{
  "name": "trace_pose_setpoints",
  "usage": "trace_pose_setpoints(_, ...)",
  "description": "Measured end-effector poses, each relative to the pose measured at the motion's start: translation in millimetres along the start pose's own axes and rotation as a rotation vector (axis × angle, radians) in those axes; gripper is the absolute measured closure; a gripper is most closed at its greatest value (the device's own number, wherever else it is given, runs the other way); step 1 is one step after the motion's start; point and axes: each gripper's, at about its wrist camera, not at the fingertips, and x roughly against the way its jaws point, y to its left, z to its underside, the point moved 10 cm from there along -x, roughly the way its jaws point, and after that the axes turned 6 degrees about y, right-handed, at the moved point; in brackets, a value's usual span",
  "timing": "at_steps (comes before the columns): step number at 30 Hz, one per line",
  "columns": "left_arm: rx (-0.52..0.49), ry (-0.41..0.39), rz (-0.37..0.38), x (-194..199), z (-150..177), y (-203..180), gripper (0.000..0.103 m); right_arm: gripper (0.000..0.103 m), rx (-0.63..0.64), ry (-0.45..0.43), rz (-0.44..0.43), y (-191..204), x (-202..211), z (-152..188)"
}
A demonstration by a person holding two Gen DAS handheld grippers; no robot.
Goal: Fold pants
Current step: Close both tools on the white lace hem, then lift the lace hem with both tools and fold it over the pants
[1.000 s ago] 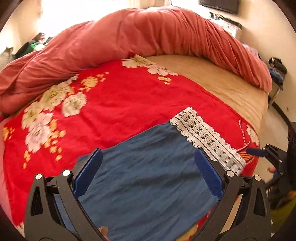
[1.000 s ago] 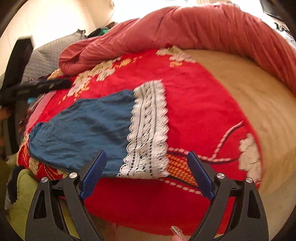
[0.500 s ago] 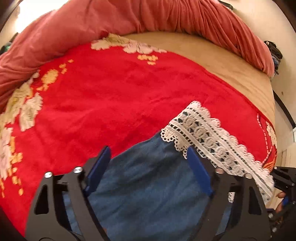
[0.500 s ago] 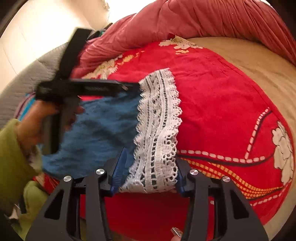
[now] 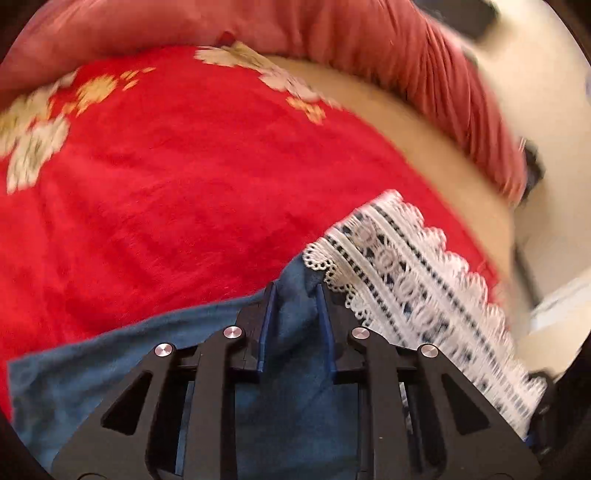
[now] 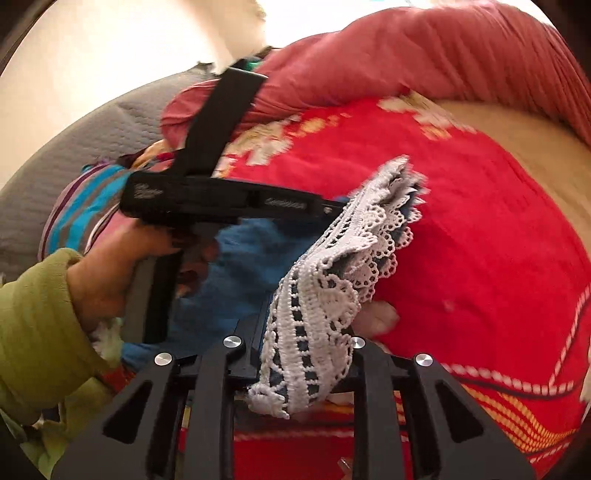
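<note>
Bed (image 5: 424,122) filled both views, tan sheet bare at the far side. Red floral blanket (image 5: 184,184) covered most of it. Rumpled pink-red duvet (image 5: 369,33) was heaped along the far edge. Grey quilted cushion (image 6: 92,136) and a striped cloth (image 6: 81,195) sat off to the left in the right wrist view.

Blue pants (image 5: 295,387) lay on the red blanket near the close edge, white lace hem (image 5: 424,295) toward the right. In the right wrist view the lace end was lifted and bunched, off the blanket.

Left gripper (image 5: 295,291) was nearly closed, jaws having just been closing, pads pinching a raised fold of blue fabric just beside the lace. Also seen side-on in the right wrist view, tip at the lace edge; a hand (image 6: 107,273) in a green sleeve (image 6: 40,332) held its handle.

Right gripper (image 6: 306,325) was nearly closed too, jaws having just been closing, clamped on the lace hem, which draped over and hid the pads. Right view was blurred at the edges.
</note>
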Motion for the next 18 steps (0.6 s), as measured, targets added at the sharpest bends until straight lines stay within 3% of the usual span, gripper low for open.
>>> trace_pose_setpoints(3, 0.094, -0.075, 0.046, 38, -4, 26, 0.088, 0.083, 0.083, -0.003, 0.008, 27, -3, -14)
trace_pose_setpoints(10, 0.223, -0.220, -0.034, 136, 29, 107, 0.084, 0.083, 0.332, 0.064, 0.048, 102, -39, -22)
trace_pose_setpoints(15, 0.349, -0.258, 0.064, 164, 75, 141, 0.074, 0.083, 0.446, 0.170, 0.023, 147, -75, 3)
trace_pose_setpoints(18, 0.410, -0.257, 0.100, 162, 96, 157, 0.071, 0.083, 0.528, 0.205, 0.063, 164, -95, 18)
